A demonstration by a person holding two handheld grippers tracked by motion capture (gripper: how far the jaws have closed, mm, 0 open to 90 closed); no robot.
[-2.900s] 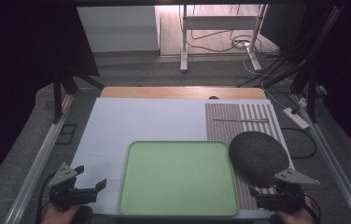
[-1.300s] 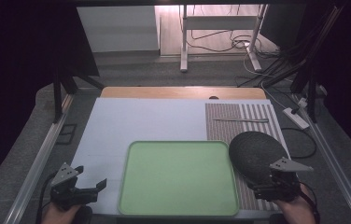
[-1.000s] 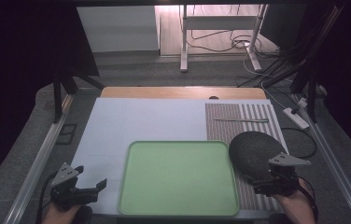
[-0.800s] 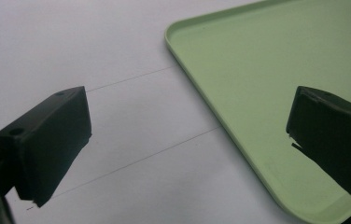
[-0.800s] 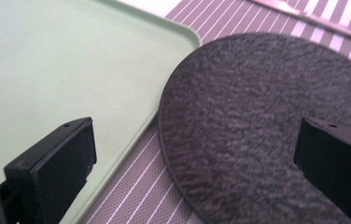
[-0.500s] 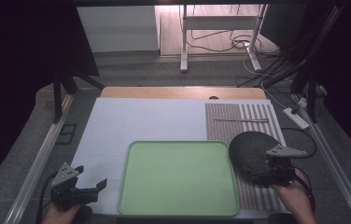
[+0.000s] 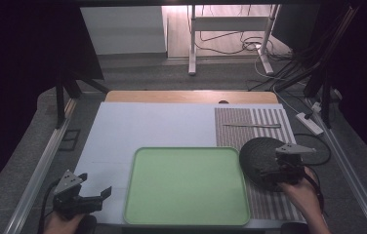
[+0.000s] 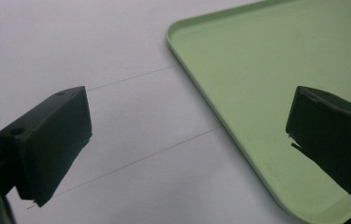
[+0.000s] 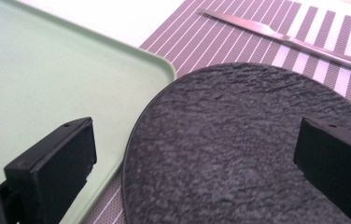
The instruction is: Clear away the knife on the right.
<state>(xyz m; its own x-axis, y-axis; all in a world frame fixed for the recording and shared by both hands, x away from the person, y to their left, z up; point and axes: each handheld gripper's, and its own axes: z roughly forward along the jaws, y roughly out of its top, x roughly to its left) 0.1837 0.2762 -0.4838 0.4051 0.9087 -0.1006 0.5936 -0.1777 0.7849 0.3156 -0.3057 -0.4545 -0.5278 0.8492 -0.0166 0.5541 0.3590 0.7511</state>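
**Right gripper now over the dark plate**

At the near left corner of the tabletop (image 7: 123,126), the left gripper (image 7: 96,195) sits where it was in the earlier frames, its jaws spread wide with nothing between them. In the left gripper view they frame bare white surface and the left edge of the green tray (image 8: 267,70).

The tray (image 7: 186,185) lies flat at the middle of the near edge, unmoved, its long axis running left to right.

Right of it, the round dark plate (image 7: 262,158) rests on the striped mat (image 7: 250,122), its rim just beside the tray's right edge. The right gripper (image 7: 269,170) has moved forward from the near right corner and now hovers over the plate's near side. In the right gripper view its jaws stand wide apart above the plate's rough surface (image 9: 239,149), holding nothing.

Beyond the plate, a thin metal utensil (image 7: 252,126) lies on the mat, its long axis running left to right.
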